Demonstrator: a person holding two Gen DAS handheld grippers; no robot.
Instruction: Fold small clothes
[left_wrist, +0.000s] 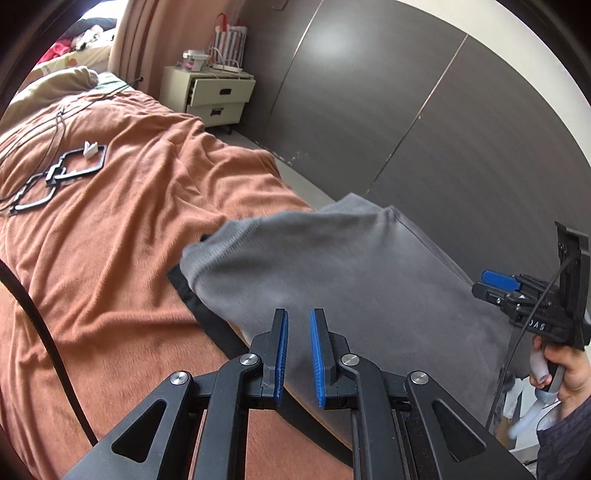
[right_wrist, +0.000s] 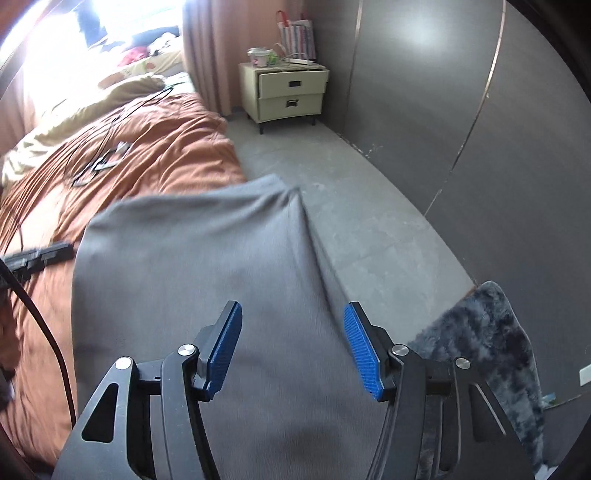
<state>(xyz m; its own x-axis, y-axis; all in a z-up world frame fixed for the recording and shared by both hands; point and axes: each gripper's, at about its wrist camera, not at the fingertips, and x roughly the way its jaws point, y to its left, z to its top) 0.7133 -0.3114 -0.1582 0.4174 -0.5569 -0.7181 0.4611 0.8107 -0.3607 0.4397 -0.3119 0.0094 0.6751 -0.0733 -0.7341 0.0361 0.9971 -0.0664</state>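
- Jaws, left gripper (left_wrist: 298, 325): nearly closed, a narrow gap between the blue pads, nothing between them; poised over the near edge of the grey garment.
- Jaws, right gripper (right_wrist: 293, 317): apart, blue pads wide of each other, nothing between them; grey cloth lies below, not gripped.
- Garment (left_wrist: 332, 266): grey, small, lying at the right edge of the bed, one corner reaching over that edge toward the floor; a stitched hem shows along its far side; a crease runs down its right part in the right wrist view.
- Black strip (left_wrist: 192, 295): dark cloth edge showing from under the garment's left side.
- Bed (left_wrist: 110, 240): covered by an orange blanket, rumpled.
- Black frame (left_wrist: 62, 173): linked square outlines with cables, lying on the blanket toward the far left, well apart from the garment.
- Nightstand (right_wrist: 291, 92): cream, two drawers, beside the far end of the bed.
- Hand (left_wrist: 565, 369): holds the right gripper's handle, at the right edge of the left wrist view.
- Rug (right_wrist: 480, 332): dark, shaggy, on the floor right of the bed.
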